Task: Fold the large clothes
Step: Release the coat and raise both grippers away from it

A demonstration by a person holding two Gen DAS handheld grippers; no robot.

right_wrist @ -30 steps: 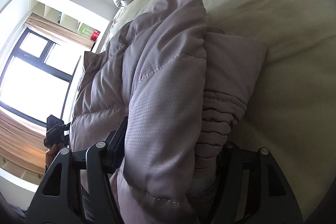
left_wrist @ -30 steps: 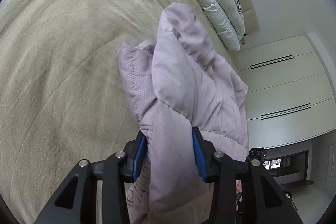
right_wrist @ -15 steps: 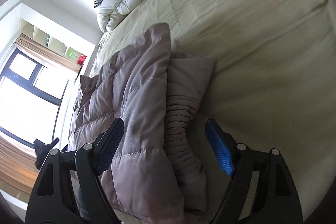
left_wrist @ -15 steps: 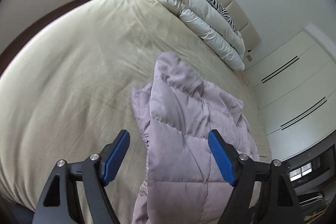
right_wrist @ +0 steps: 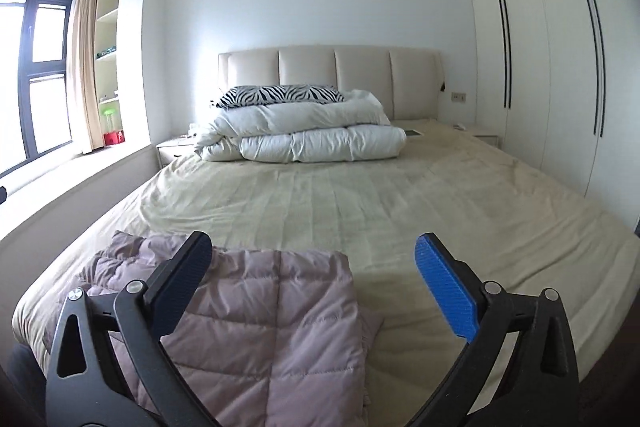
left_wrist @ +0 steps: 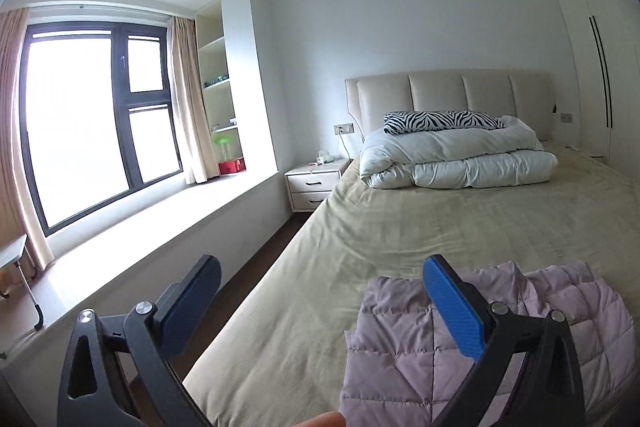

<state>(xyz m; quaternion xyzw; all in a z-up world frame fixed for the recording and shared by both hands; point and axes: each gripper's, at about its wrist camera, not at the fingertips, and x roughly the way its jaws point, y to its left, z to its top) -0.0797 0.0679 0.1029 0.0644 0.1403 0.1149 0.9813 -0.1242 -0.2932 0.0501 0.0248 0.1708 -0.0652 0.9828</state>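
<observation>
A folded mauve quilted jacket [right_wrist: 264, 319] lies on the near end of the beige bed [right_wrist: 360, 203]; the left wrist view shows it at the lower right [left_wrist: 408, 343]. My left gripper [left_wrist: 320, 287] hovers high above the bed's near left edge, its jaws opening wide with nothing between them. My right gripper [right_wrist: 312, 267] hangs above the jacket's right edge, jaws also opening wide and empty. Both point almost level toward the headboard. A fingertip [left_wrist: 320, 419] shows at the bottom of the left wrist view.
A folded white duvet [right_wrist: 312, 139] with a zebra-print pillow [right_wrist: 280, 94] sits at the head of the bed. White wardrobes [right_wrist: 552, 59] stand on the right. A nightstand [left_wrist: 314, 187], window ledge [left_wrist: 168, 227] and window [left_wrist: 80, 123] are on the left.
Both grippers let go of the jacket, opened wide and rose, tilting up from the bed to face the headboard. The jacket now lies folded on the bed below them.
</observation>
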